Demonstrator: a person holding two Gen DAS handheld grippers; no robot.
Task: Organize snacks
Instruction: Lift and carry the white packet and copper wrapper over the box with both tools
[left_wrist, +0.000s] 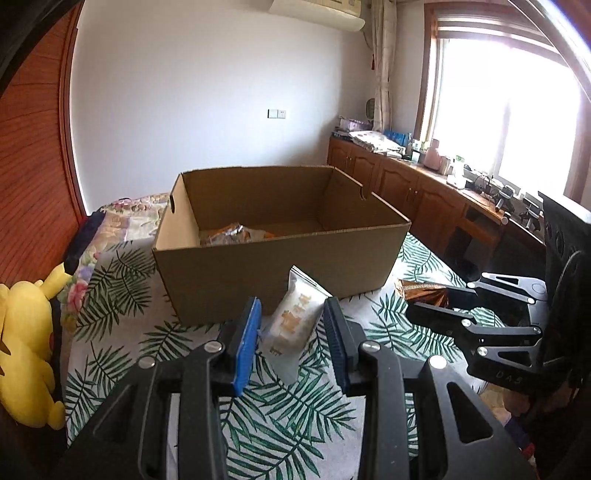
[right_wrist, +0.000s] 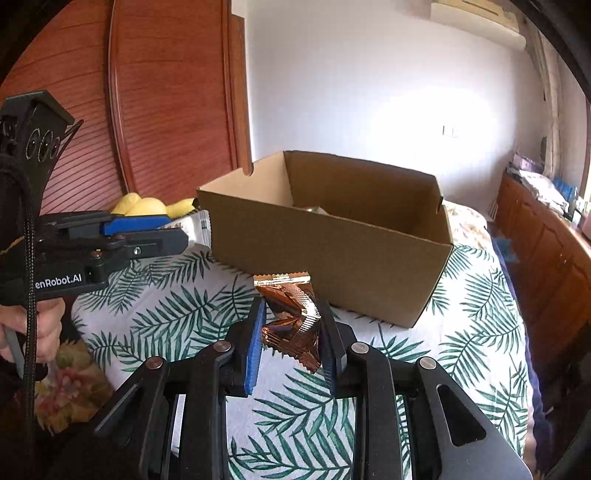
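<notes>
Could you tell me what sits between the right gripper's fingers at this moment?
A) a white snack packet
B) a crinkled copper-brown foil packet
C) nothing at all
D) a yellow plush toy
B: in the right wrist view the right gripper has its blue pads closed against a crinkled copper-brown foil packet, in front of the cardboard box.

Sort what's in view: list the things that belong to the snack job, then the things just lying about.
Job:
- white-and-orange snack packet, between the left gripper pads
- crinkled copper foil snack wrapper, in the right gripper
- open brown cardboard box

Lying about:
- yellow plush toy
- leaf-print bedsheet
</notes>
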